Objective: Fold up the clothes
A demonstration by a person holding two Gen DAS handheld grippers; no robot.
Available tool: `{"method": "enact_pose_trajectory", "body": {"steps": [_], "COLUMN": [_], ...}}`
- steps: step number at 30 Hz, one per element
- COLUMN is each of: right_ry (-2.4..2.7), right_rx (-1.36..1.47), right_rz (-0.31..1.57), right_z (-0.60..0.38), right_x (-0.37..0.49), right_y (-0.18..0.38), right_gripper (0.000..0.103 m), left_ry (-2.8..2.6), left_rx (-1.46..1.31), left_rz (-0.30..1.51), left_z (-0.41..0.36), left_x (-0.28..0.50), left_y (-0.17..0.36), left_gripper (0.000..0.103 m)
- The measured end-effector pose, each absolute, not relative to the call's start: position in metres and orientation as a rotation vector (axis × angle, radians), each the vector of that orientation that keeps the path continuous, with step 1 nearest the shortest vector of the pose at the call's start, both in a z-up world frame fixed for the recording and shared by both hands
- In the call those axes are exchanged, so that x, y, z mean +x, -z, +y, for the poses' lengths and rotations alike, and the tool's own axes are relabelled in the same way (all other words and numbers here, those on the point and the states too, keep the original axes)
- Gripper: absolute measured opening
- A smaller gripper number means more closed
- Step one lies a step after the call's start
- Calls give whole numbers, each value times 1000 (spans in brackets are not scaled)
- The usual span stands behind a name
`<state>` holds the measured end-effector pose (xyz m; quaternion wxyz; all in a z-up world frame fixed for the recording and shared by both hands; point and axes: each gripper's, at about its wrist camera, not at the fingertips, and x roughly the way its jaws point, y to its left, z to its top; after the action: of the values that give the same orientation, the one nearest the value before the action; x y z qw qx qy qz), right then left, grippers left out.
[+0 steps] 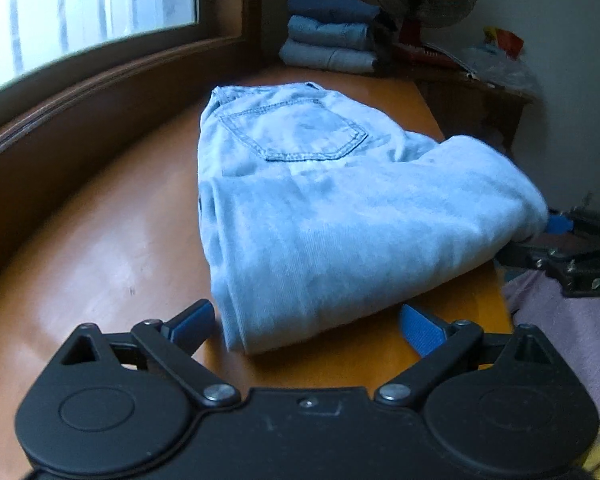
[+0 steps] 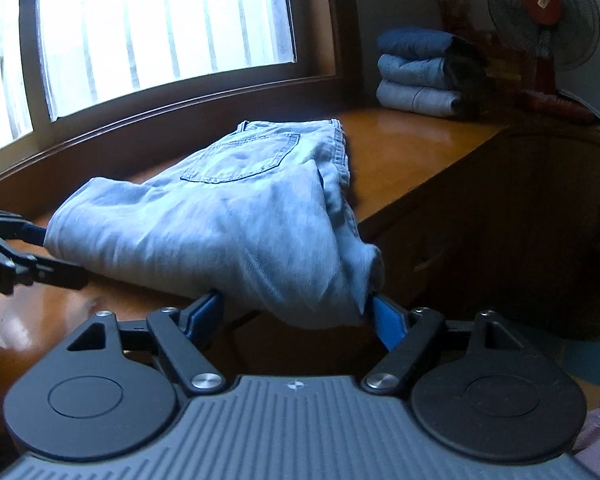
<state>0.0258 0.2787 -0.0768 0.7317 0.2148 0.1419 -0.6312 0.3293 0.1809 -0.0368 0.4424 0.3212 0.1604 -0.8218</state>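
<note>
A pair of light blue jeans (image 1: 320,208) lies folded on the orange-brown table (image 1: 100,248), back pocket up. My left gripper (image 1: 310,326) is open wide at the near folded end, whose corner lies between the blue pads (image 1: 196,320) without being pinched. In the right wrist view the jeans (image 2: 220,216) bulge over the table's edge. My right gripper (image 2: 296,312) stands wide open with that hanging fold between its pads (image 2: 386,320). The cloth brushes them, with no squeeze visible. Each gripper also shows at the other view's edge: right gripper (image 1: 540,240), left gripper (image 2: 44,252).
Three folded jeans are stacked (image 1: 332,32) at the table's far end, beside a standing fan (image 2: 544,12) and a plastic bag (image 1: 496,60). A window with a wooden sill (image 1: 100,80) runs along the left side. The table's right edge (image 2: 420,184) drops off to the floor.
</note>
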Motion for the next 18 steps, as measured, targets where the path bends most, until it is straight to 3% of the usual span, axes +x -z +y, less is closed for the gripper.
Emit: {"method": "enact_pose_trajectory", "body": {"steps": [2, 5, 7, 8, 10, 18], "right_ry": [1379, 1359, 1346, 1340, 1325, 1221], "right_rx": [458, 422, 409, 408, 409, 433], "right_rz": [314, 321, 321, 320, 310, 261], "right_z": [276, 275, 277, 278, 282, 329], "right_x": [26, 28, 29, 29, 28, 18], "right_y": [77, 75, 73, 71, 66, 34], "right_gripper": [81, 74, 50, 44, 38, 36], "left_ry": [2058, 2082, 2074, 2075, 2082, 2048], "left_rx": [799, 795, 786, 782, 767, 657], "left_rz": [370, 351, 349, 354, 367, 386], "left_z": [180, 179, 182, 184, 193, 254], "left_x": [325, 320, 323, 325, 330, 346], "left_y": [37, 36, 34, 33, 29, -14], "left_gripper": [95, 76, 66, 63, 61, 59]}}
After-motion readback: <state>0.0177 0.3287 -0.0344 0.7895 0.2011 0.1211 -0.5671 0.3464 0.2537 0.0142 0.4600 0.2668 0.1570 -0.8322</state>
